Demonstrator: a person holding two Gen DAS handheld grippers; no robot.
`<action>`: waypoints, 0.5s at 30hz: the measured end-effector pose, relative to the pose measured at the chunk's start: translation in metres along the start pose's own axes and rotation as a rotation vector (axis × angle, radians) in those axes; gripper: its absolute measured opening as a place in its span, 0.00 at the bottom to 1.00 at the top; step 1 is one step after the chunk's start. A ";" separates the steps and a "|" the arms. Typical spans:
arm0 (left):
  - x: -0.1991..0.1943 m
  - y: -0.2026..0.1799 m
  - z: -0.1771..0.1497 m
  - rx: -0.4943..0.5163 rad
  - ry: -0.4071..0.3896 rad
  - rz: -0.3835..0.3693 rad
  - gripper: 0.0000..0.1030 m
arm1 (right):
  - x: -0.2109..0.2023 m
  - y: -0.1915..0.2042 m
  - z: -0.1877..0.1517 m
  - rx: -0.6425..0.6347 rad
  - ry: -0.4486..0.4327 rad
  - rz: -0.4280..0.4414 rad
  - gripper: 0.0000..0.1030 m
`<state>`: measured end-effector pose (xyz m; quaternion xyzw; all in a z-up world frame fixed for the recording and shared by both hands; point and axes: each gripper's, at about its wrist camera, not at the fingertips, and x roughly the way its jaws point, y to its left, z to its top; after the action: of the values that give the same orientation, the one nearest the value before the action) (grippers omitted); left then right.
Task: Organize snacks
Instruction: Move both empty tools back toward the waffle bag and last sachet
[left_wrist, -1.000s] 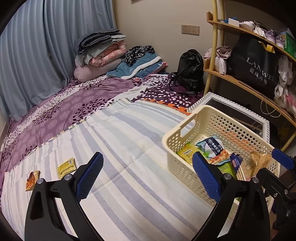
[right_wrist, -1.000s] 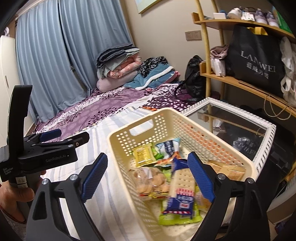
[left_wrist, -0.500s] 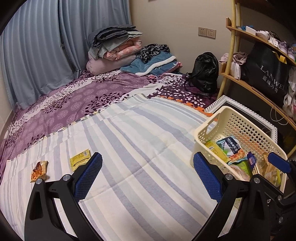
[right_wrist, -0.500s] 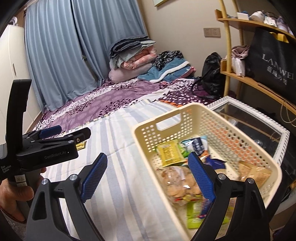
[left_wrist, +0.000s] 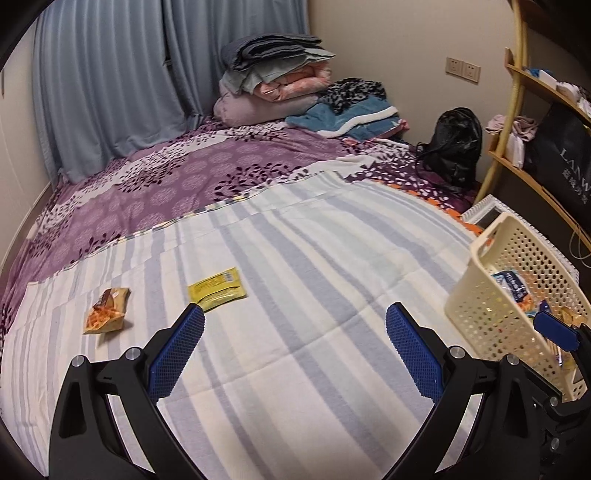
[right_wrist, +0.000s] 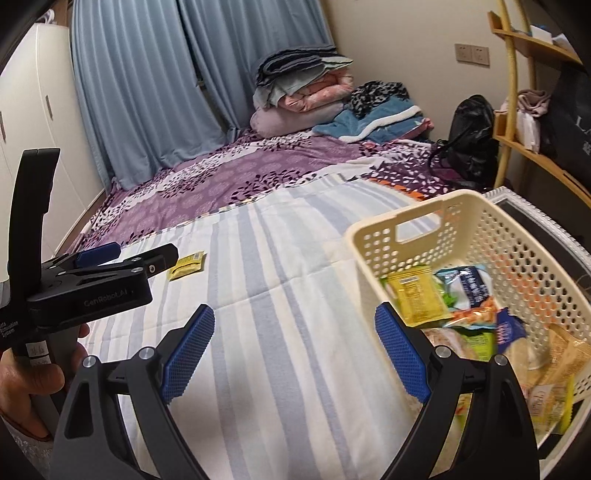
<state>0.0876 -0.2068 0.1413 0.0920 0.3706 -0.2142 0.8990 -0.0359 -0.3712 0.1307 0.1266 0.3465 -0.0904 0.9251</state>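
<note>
Holding both tongs wide apart with nothing between the blue pads, I have the left gripper (left_wrist: 295, 350) over the striped sheet (left_wrist: 295, 277) and the right gripper (right_wrist: 295, 350) just beside the cream basket (right_wrist: 369, 251), its right pad overlapping the basket's near wall in my view. Taking the basket as my landmark: it sits at the sheet's right edge and already holds a jumble of packets, a yellow one and a blue-and-white one on top. Two snacks lie outside it, well off to its left on the sheet: the yellow sachet (left_wrist: 218, 290), nearer the basket, and the orange chip packet (left_wrist: 107, 312) farther from it, the two near each other but apart. The yellow sachet lies just beyond my left gripper's left pad, so I judge it the natural next pick. It is flat and thin, so I would come down steeply, straddle its short side, and press one pad's tip into the soft bedding at its edge so it slides under before I close; otherwise the pads may pinch sheet fabric instead. I would keep the right tongs clear of the basket rim so they do not nudge it off the sheet.
</note>
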 end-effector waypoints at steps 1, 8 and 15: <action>0.002 0.008 -0.001 -0.007 0.005 0.008 0.97 | 0.004 0.004 -0.001 -0.004 0.009 0.007 0.85; 0.009 0.058 -0.006 -0.076 0.020 0.071 0.97 | 0.026 0.031 -0.003 -0.045 0.049 0.031 0.85; 0.021 0.114 -0.009 -0.161 0.040 0.133 0.97 | 0.046 0.055 0.001 -0.083 0.075 0.056 0.85</action>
<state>0.1474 -0.1093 0.1209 0.0481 0.3976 -0.1218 0.9082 0.0129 -0.3231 0.1101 0.1012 0.3805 -0.0455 0.9181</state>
